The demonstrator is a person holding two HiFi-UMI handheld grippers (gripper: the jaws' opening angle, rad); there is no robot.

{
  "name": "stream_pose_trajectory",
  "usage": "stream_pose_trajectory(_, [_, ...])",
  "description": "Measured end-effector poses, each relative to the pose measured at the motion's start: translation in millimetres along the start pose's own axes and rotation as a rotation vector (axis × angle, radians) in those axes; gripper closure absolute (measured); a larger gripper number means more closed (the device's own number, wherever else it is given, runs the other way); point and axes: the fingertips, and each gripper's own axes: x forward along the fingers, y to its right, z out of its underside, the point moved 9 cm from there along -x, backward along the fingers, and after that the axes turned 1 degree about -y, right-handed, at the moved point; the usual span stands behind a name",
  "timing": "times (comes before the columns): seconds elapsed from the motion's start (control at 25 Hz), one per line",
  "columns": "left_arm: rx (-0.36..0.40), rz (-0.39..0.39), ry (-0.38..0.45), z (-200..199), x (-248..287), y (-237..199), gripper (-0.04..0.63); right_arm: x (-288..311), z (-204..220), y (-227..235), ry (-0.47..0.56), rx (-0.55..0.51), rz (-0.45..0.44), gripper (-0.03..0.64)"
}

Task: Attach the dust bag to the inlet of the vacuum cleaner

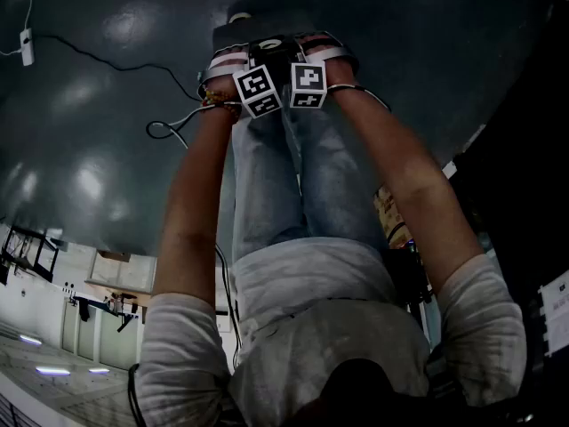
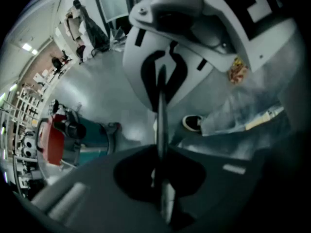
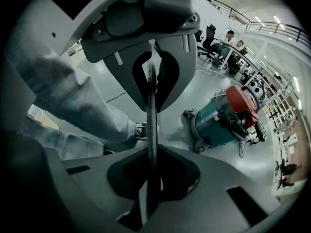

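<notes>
The left gripper (image 2: 162, 130) and the right gripper (image 3: 151, 130) face each other close together above the person's legs (image 1: 302, 176). Each has its fingers clenched flat together, with nothing held between them. The vacuum cleaner (image 3: 224, 120), teal with a red top, stands on the floor (image 3: 194, 89), well apart from both sets of fingers.

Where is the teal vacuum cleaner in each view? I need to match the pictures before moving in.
Head view: not in it; only arms and legs show.
Left gripper view: the vacuum cleaner stands on the floor at lower left, red top leftmost.
Right gripper view: on the floor right of middle.
Shared landmark: the person's dark shoe, near the middle of both gripper views.
</notes>
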Motion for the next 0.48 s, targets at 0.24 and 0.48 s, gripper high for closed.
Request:
stream_pose_trajectory(0.24, [-0.040, -0.001, 0.017, 39.0, -1.5, -55.8, 0.568, 15.5, -35.2, 58.4, 0.003, -0.014, -0.004, 0.586])
stream_pose_trajectory(0.48, [-0.038, -0.037, 0.044, 67.9, -1.8, -122.3, 0.568, 30.8, -60.2, 123.1, 0.016, 0.013, 0.005, 0.586])
